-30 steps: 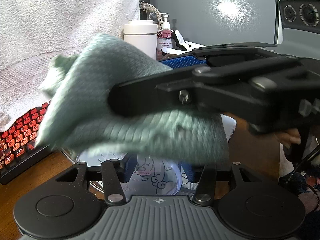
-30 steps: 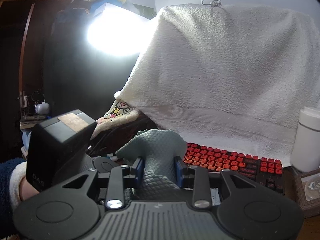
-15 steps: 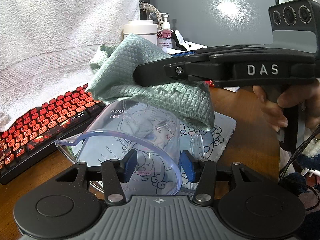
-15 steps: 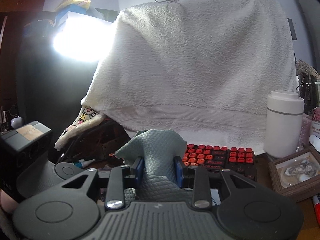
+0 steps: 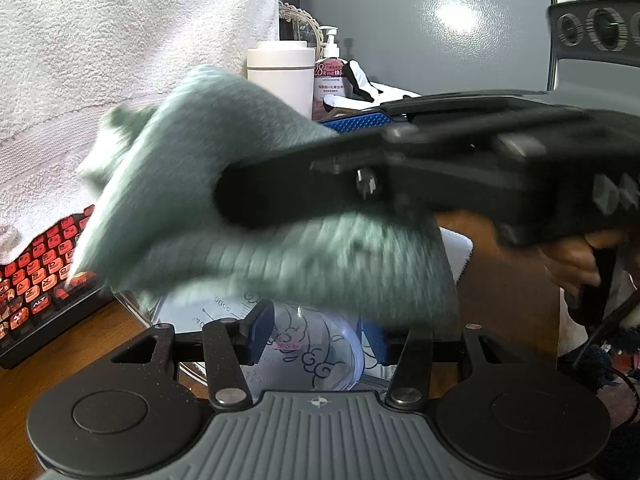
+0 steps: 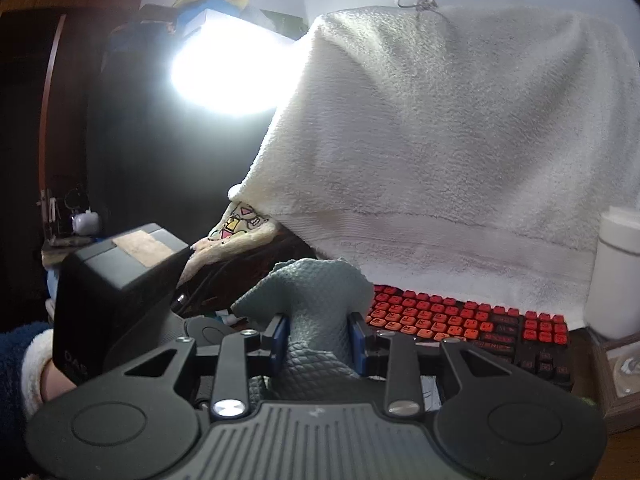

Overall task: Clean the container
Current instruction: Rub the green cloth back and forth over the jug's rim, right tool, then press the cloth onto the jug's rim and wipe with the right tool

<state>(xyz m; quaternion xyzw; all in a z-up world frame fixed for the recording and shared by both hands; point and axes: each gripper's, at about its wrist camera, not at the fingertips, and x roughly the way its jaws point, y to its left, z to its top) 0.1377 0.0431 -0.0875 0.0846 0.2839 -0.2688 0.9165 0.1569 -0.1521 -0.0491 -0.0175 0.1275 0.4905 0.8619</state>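
A clear plastic measuring jug (image 5: 316, 344) with printed marks sits between the blue pads of my left gripper (image 5: 316, 340), which is shut on its wall. Most of the jug is hidden behind a grey-green waffle cloth (image 5: 224, 208), blurred with motion, that hangs over the jug's mouth. My right gripper reaches in from the right as a black body (image 5: 460, 172) and holds that cloth. In the right wrist view the cloth (image 6: 316, 316) bunches up between the blue pads of my right gripper (image 6: 318, 338), which is shut on it. The left gripper's housing (image 6: 116, 292) stands at the left.
A red-keyed keyboard (image 6: 460, 320) lies along the wooden desk (image 5: 60, 348) under a hanging white towel (image 6: 460, 140). A white cylinder (image 5: 280, 76) and a pump bottle (image 5: 330, 80) stand behind. A framed picture (image 6: 624, 368) sits at the right. A bright lamp (image 6: 224, 68) glares at the left.
The right gripper swung the cloth up and right off the jug's mouth, baring its rim, and has now swept it back down and left over the jug. The left gripper kept still.
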